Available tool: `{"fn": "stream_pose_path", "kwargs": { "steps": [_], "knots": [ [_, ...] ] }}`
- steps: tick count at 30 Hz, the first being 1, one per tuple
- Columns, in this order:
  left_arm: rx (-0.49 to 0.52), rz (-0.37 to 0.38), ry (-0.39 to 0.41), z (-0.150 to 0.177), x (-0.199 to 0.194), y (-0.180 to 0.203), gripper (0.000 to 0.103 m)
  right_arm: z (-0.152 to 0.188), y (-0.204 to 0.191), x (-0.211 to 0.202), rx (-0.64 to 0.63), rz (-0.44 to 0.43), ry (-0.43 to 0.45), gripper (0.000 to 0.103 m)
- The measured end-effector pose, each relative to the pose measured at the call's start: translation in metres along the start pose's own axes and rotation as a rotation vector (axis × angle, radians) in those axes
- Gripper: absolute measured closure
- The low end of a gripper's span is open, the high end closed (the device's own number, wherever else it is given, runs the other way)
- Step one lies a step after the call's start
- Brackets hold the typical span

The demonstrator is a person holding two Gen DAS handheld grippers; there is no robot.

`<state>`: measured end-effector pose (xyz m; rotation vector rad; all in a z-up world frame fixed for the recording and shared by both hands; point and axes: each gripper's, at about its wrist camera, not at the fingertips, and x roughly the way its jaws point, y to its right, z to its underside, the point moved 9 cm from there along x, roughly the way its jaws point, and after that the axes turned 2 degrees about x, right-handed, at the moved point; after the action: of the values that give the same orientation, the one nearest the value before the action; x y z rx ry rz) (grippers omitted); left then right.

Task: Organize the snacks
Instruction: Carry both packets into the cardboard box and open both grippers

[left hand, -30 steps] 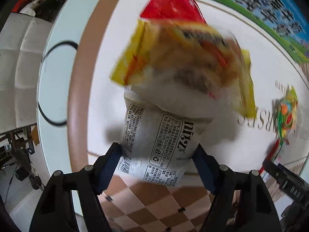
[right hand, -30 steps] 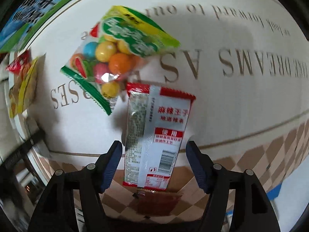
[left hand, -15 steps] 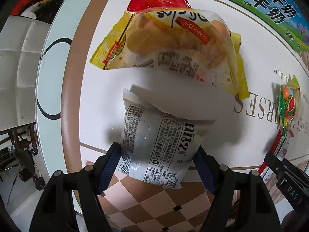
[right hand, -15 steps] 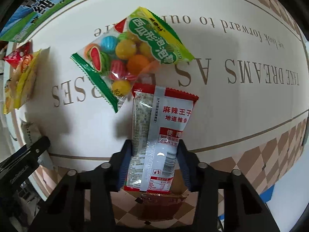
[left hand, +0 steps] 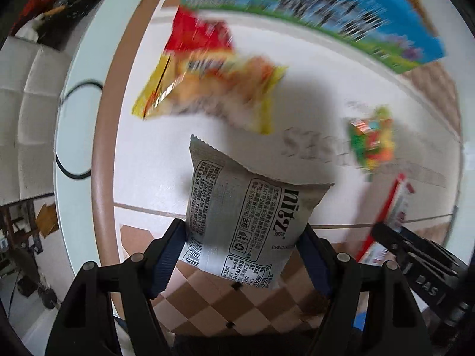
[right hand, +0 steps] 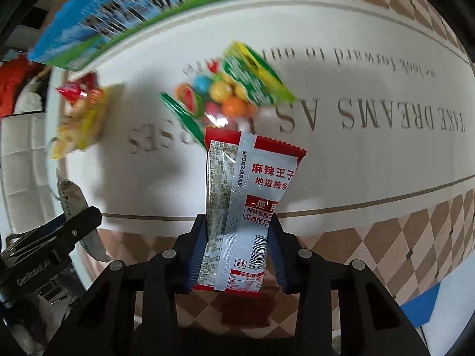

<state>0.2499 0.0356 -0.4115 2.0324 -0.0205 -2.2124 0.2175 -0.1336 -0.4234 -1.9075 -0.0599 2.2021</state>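
Note:
My left gripper (left hand: pixel 242 231) is shut on a silver snack packet (left hand: pixel 249 207) and holds it above the table. In the right wrist view, my right gripper (right hand: pixel 237 222) has its jaws closing on a red and white spicy-strip packet (right hand: pixel 252 178). The pads press its sides and it hangs clear of the tabletop. Below lie a candy-ball bag (right hand: pixel 231 95), a yellow chips bag (left hand: pixel 207 89) and a red bag (left hand: pixel 199 32). The left wrist view is blurred.
A blue and green milk carton box (left hand: pixel 311 14) stands along the far side of the white table (left hand: pixel 148 163), which has a brown checkered border. White cushioned seats (left hand: pixel 26 103) sit beyond the table's left edge.
Both grippers have risen, each with its packet, so the snacks on the table look smaller. The right jaws went from wide apart to pressed on the red and white packet.

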Motion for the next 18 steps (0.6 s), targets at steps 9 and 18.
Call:
{"fn": "stream_pose_path", "kwargs": {
  "steps": [9,18],
  "knots": [
    [0.069,0.095,0.182,-0.062,-0.1,0.035,0.03,-0.055,-0.021,-0.098,-0.046,-0.113,0.138,0.061],
    [0.124,0.012,0.32,-0.181,-0.148,0.048,0.03,-0.185,-0.038,-0.185,-0.089,-0.088,0.351,0.061]
  ]
}}
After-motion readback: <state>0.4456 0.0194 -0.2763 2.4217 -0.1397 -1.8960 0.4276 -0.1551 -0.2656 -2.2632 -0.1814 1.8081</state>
